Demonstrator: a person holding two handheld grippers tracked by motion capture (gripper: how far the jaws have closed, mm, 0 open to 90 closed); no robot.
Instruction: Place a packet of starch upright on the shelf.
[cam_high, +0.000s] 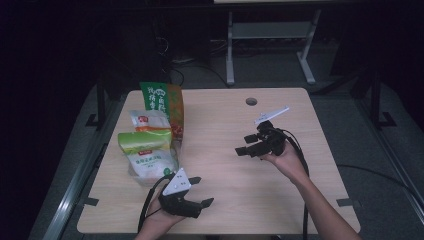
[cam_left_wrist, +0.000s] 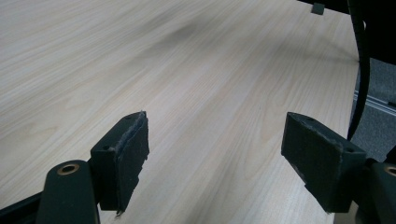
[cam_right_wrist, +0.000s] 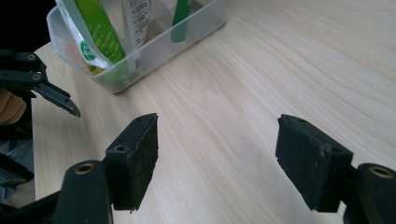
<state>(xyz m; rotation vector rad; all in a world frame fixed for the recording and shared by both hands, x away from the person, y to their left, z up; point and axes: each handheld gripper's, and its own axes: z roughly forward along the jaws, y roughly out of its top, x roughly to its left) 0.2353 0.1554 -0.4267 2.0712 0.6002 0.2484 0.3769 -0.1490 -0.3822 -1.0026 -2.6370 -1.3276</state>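
Standing in a clear tub (cam_right_wrist: 196, 28), unreadable green-labelled packets (cam_high: 148, 150); both grippers' fingers released.

I seem to be working in a lab or test room: a plain light-wood desk (cam_high: 280, 115) with a cable hole (cam_high: 251, 101) stands on grey floor (cam_high: 380, 150), metal rails (cam_high: 75, 190) run along both sides, a white metal frame (cam_high: 270, 40) stands behind, and the surroundings are dark.
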